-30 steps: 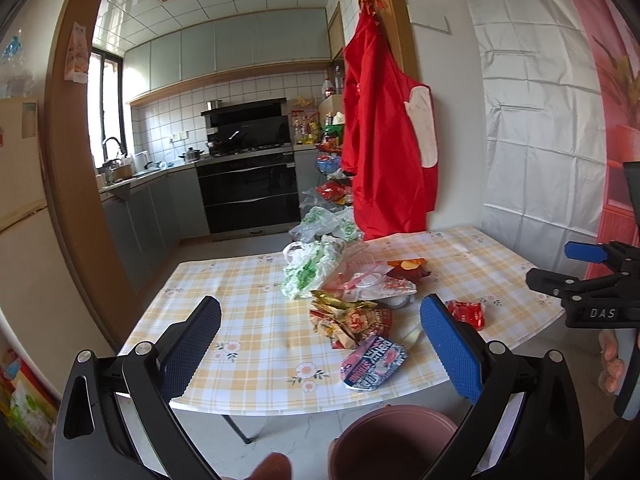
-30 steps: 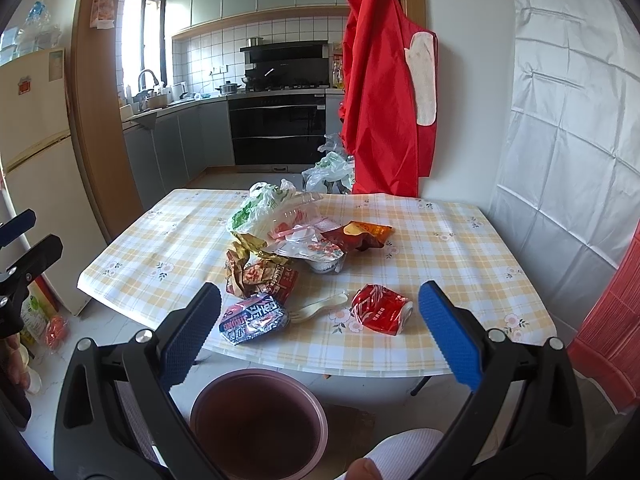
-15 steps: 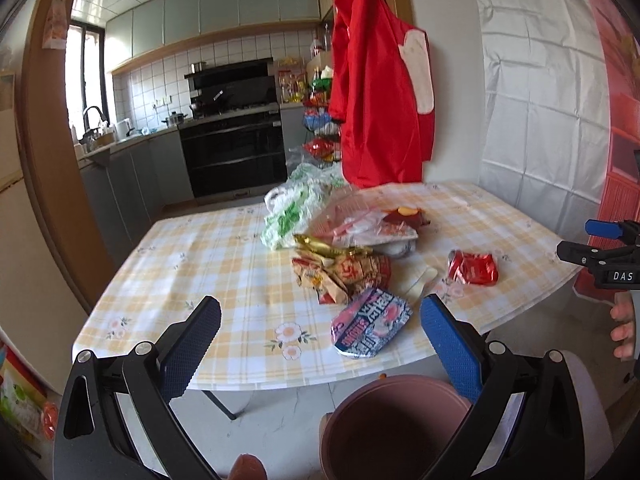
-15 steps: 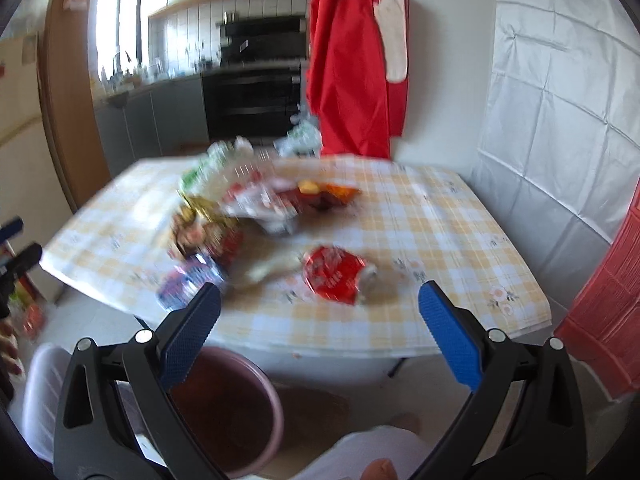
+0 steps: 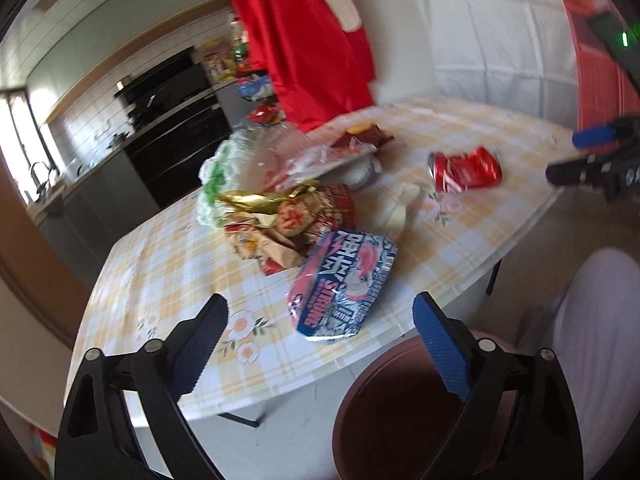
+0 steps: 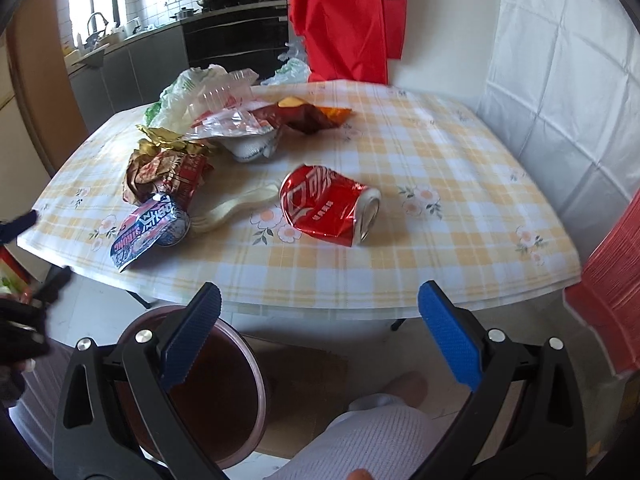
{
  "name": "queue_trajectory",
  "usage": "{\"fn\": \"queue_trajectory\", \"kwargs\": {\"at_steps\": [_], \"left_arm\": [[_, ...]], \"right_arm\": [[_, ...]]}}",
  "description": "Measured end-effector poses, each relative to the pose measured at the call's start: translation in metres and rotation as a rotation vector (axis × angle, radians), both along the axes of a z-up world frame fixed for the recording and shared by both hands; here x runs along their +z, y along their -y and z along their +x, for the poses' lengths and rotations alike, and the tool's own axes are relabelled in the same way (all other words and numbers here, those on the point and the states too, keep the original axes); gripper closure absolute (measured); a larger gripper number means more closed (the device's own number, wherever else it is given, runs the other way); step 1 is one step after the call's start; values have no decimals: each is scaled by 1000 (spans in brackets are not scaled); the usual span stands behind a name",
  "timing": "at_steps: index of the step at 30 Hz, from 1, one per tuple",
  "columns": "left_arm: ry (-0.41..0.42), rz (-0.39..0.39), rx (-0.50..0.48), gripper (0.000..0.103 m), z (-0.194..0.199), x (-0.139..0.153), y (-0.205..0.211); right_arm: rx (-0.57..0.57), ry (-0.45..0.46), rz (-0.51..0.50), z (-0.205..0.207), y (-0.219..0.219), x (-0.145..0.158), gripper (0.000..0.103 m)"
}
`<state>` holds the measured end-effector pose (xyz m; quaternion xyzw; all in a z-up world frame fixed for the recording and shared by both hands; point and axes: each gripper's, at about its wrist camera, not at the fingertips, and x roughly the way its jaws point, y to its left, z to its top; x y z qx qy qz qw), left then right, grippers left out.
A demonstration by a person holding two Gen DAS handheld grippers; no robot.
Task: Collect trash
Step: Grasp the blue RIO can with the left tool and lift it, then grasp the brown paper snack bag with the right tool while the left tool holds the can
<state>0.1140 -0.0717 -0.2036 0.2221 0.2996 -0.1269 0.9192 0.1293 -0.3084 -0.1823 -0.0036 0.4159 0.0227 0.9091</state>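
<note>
both grippers dropped toward the table [image 6: 440, 168] — left gripper [image 5: 320, 344] jaws closing.

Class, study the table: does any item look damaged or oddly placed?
Yes. The red can lies on its side, crushed and dented. The blue snack packet lies at the table's near edge, above the bin.

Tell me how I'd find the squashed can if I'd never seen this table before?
Start at the table with the yellow checked cloth. Most rubbish is piled toward its left side in the right wrist view; the crushed red can lies on its side apart from that pile, just right of a pale plastic spoon. It is the only metal thing there, shiny red with white writing.
</note>
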Motion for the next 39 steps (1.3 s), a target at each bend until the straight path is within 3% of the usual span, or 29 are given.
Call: {"fn": "queue_trajectory", "kwargs": {"at_steps": [8, 11, 14, 16, 19, 25, 31, 35, 39], "left_arm": [[-37, 209, -70, 22, 46, -46, 40], [-67, 227, -73, 26, 59, -56, 45], [-109, 222, -71, 44, 67, -61, 45], [-143, 195, -76, 74, 69, -62, 42], [-126, 169, -73, 81, 62, -59, 34], [-68, 44, -24, 97, 45, -30, 5], [-127, -239, 135, 98, 51, -7, -52], [-141, -373, 212, 98, 44, 0, -85], [-145, -487, 279, 98, 37, 3, -115]], "right_arm": [[19, -23, -25, 18, 7, -13, 6], [19, -30, -16, 23, 11, -16, 6], [31, -36, -20, 29, 12, -19, 6], [42, -36, -27, 32, 9, -21, 6], [61, -41, -33, 35, 4, -23, 6], [108, -39, -33, 41, -13, -23, 6], [176, -37, -6, 48, -37, -20, 6], [250, -38, -20, 58, -62, -19, 6], [405, -58, -32, 83, -106, -16, 6]]}}
